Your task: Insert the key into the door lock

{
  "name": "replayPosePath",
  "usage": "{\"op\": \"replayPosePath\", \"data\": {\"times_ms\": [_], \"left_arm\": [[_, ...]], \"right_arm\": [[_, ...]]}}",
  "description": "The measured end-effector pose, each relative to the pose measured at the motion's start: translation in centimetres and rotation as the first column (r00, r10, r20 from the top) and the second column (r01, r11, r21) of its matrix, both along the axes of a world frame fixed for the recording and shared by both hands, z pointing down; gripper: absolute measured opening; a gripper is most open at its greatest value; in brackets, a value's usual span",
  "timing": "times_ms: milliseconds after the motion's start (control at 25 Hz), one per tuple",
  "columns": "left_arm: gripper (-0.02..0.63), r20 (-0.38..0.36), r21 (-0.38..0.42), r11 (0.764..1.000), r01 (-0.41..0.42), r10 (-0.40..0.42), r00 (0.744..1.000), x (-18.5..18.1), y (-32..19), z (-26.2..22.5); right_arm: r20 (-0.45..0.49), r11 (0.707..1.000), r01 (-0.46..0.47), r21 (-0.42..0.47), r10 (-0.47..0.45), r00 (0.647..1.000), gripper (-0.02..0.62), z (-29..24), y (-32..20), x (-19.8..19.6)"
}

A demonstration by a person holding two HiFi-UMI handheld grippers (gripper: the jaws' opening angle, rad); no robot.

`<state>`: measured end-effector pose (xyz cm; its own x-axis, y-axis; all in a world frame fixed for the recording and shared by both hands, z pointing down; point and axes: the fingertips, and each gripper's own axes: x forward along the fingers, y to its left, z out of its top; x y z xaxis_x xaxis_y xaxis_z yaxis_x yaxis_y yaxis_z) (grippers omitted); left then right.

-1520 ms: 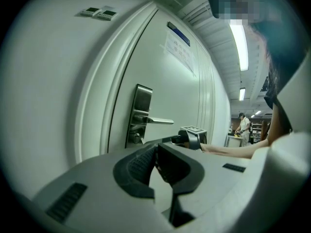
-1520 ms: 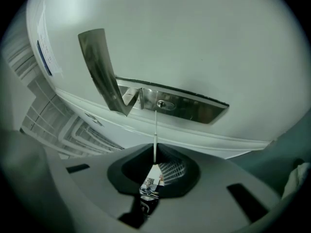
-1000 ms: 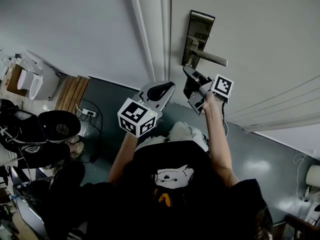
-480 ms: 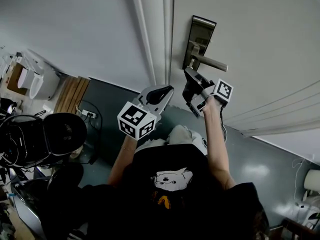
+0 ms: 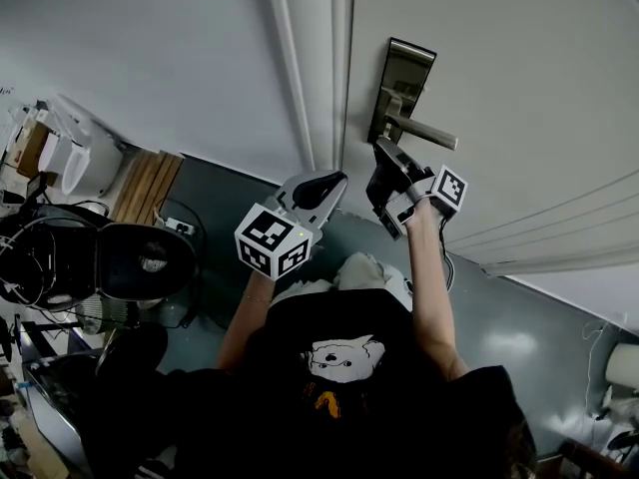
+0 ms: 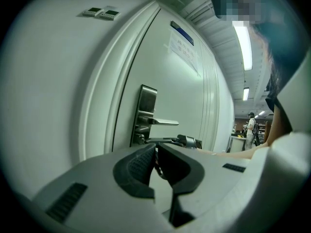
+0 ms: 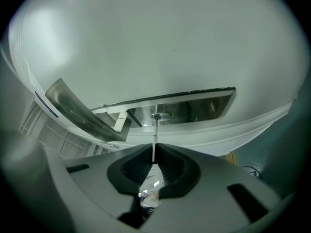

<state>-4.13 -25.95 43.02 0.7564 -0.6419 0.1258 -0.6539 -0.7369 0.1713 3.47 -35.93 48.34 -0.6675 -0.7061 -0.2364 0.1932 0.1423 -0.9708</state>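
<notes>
Since a second ago the right tongs (image 5: 383,158) have edged closer beneath the lever handle (image 5: 424,131), and a round black seat (image 5: 140,262) has swung into the left of the head view. The left tongs (image 5: 332,178) hang much where they were.

In the right gripper view, the key (image 7: 154,142) is a thin, pale silver blade seen edge-on, standing straight out from between the dark pads. The right tongs are clamped tight on its hidden head, and something shiny glints in the gap lower down. The blade's tip meets the small round keyhole cylinder (image 7: 160,115) on the brushed steel lock plate (image 7: 194,106), just beside the root of the lever. Whether the tip has gone into the slot cannot be told.

The lock plate is mounted upright near the edge of the white door (image 5: 519,88), with the lever pointing away from the frame.

The left tongs have their tips pressed together, with nothing clearly held between them. They are raised in front of the door frame, to the left of the right tongs and apart from the lock. The grey floor (image 5: 559,307) lies below.
</notes>
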Motion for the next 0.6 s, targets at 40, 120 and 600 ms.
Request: {"op": "replayPosePath", "data": {"times_ms": [40,120,600], "left_arm": [[0.021,0.001,-0.002,1.000,0.000,0.000,1.000,0.0,-0.1,0.0],[0.021,0.003,-0.005,1.000,0.000,0.000,1.000,0.2,-0.3,-0.1],[0.021,0.011,-0.032,0.999,0.003,-0.003,1.000,0.3,-1.1,0.3]], "right_arm": [[0.021,1.000,-0.006,0.000,0.006,1.000,0.025,0.0,-0.1,0.1],[0.050,1.000,-0.018,-0.009,0.019,0.999,0.028,0.0,-0.5,0.4],[0.029,0.998,-0.058,-0.004,0.058,0.998,0.031,0.1,-2.3,1.0]]}}
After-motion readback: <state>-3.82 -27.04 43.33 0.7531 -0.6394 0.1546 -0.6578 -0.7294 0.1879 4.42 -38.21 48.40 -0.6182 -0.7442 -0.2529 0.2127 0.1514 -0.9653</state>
